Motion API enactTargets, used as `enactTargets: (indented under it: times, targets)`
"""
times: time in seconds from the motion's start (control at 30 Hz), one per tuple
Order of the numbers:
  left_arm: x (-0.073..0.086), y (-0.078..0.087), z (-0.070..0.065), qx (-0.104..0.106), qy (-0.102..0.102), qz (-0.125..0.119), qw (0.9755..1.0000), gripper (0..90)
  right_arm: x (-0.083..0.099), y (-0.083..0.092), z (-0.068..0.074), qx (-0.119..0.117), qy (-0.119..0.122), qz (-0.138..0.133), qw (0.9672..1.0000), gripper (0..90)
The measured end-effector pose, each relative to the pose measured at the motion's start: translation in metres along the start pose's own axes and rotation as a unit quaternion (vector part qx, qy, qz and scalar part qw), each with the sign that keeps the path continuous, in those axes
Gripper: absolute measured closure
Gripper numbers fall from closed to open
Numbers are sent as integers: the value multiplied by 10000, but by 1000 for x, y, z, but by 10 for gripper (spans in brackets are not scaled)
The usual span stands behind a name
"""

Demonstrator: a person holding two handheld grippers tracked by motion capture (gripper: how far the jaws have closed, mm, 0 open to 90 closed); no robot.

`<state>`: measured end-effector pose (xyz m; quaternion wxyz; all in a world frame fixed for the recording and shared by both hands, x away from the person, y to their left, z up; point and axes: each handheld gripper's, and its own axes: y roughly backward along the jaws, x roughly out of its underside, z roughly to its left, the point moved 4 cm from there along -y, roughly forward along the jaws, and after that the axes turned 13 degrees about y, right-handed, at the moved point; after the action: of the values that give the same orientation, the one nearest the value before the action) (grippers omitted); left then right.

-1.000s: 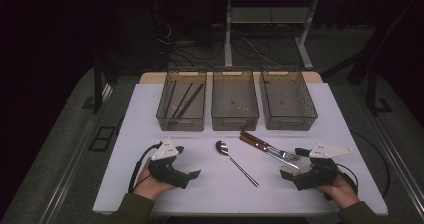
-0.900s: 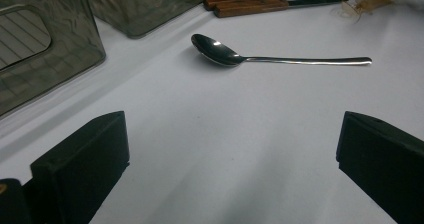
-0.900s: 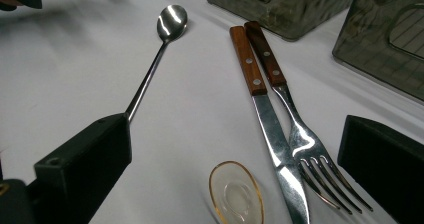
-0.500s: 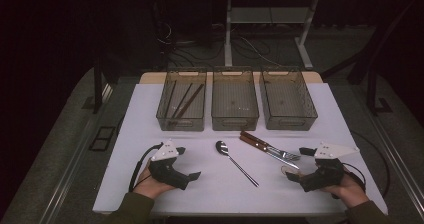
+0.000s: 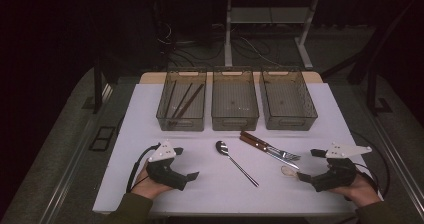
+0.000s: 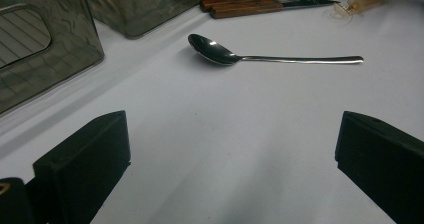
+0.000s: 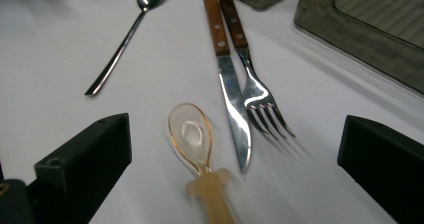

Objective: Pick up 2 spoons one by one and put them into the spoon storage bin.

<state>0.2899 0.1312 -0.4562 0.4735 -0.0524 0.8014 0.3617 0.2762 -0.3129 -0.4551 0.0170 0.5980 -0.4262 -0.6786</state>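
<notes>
I have both claws resting low on the white surface [image 5: 150, 109], each held in a hand at the near edge. My right claw [image 5: 306, 165] is released, jaws spread wide, and the clear plastic spoon [image 7: 192, 134] lies on the surface between them, bowl pointing away, handle running back toward the camera; neither jaw touches it. Just beside its bowl lie the wooden-handled knife [image 7: 227, 74] and fork [image 7: 250, 79], side by side and touching. My left claw [image 5: 186, 163] is also released, with bare surface between its jaws. The metal spoon [image 6: 240, 56] lies well ahead of it, near the middle. Three dark bins [image 5: 235, 119] stand in a row beyond.
</notes>
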Motion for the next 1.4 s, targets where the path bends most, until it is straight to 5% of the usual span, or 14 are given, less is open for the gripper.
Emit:
enactTargets:
  times: [0.47,0.63,0.87,1.4]
  targets:
    - [2,-3,-3,44,-83,113,9999,4,22,21,-8,51,-68,422,9991,8]
    - [2,-3,-2,54,-78,116,9999,5,30,23,-10,-65,-155,601,9980,81]
    - [1,-3,-3,76,-89,112,9999,8,32,20,-7,-388,-57,751,9964,211]
    - [2,-3,-5,148,-67,130,9998,16,36,17,-3,-658,247,1118,9912,490]
